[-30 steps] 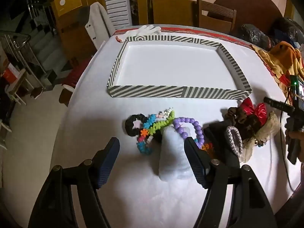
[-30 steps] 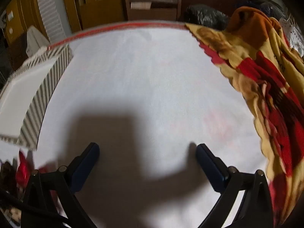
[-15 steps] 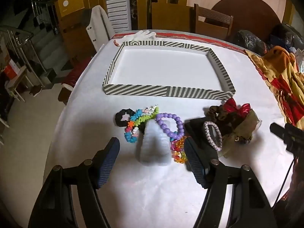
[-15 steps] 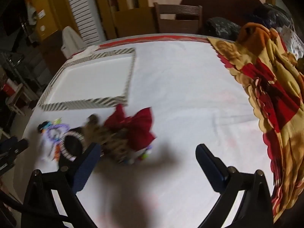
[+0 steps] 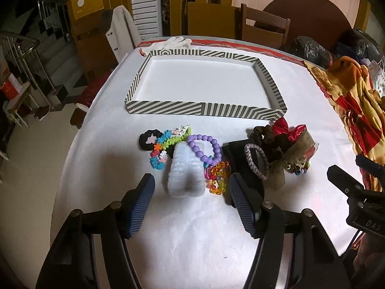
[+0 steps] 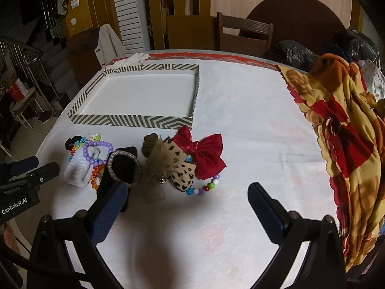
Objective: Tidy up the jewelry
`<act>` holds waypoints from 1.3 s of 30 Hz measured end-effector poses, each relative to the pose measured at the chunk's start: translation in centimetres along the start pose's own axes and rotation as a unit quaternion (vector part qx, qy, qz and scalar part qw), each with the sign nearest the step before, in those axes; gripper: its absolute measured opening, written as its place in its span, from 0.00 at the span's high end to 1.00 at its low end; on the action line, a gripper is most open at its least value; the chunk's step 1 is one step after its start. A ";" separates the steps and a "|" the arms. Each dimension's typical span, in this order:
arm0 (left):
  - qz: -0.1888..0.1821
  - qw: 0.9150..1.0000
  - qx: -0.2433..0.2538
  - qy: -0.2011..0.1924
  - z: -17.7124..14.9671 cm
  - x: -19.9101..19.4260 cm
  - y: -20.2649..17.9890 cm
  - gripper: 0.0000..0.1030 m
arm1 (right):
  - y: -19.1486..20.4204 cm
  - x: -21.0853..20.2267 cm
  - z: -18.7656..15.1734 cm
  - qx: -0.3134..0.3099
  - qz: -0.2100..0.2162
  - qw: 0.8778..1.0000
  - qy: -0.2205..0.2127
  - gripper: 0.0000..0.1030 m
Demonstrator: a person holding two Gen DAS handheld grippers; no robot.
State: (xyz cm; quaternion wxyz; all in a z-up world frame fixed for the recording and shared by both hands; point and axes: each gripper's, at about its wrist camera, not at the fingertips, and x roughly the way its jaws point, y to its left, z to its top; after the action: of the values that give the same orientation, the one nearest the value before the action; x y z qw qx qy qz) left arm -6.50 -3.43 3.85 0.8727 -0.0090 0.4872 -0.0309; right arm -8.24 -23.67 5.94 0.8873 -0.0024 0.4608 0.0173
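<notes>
place: home dining room | cues: clothed table (image 5: 192, 228), wooden chair (image 5: 264, 27), staircase (image 5: 55, 57), louvered door (image 5: 145, 2)

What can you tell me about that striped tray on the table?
The tray is a shallow rectangular box, cardboard by its look, with low walls striped in grey and cream chevrons and a plain white floor. Nothing lies inside it. It sits flat on the white tablecloth, beyond the pile of bracelets and hair ties. A red bow lies just in front of its near right corner; whether they touch is unclear. A white glove rests behind its far left corner. No fingers are near it.
</notes>
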 end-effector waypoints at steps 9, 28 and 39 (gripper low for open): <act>-0.003 1.000 -0.005 0.003 -0.5 -0.2 0.3 0.43 | 0.6 -0.1 -0.1 -0.010 -0.004 1.000 0.006 0.01; -0.003 1.000 -0.011 0.015 -0.8 0.5 0.4 0.43 | 0.9 0.2 -0.1 -0.018 0.005 1.000 0.012 0.01; -0.001 1.000 -0.013 0.017 -0.7 0.6 0.3 0.43 | 0.6 0.7 -0.2 -0.020 0.020 0.999 0.023 0.01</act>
State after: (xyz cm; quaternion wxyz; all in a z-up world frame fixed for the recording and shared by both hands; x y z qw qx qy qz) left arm -6.76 -3.19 2.93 0.8643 -0.0203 0.5019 -0.0259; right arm -8.03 -23.07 5.23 0.8759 -0.0112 0.4803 0.0440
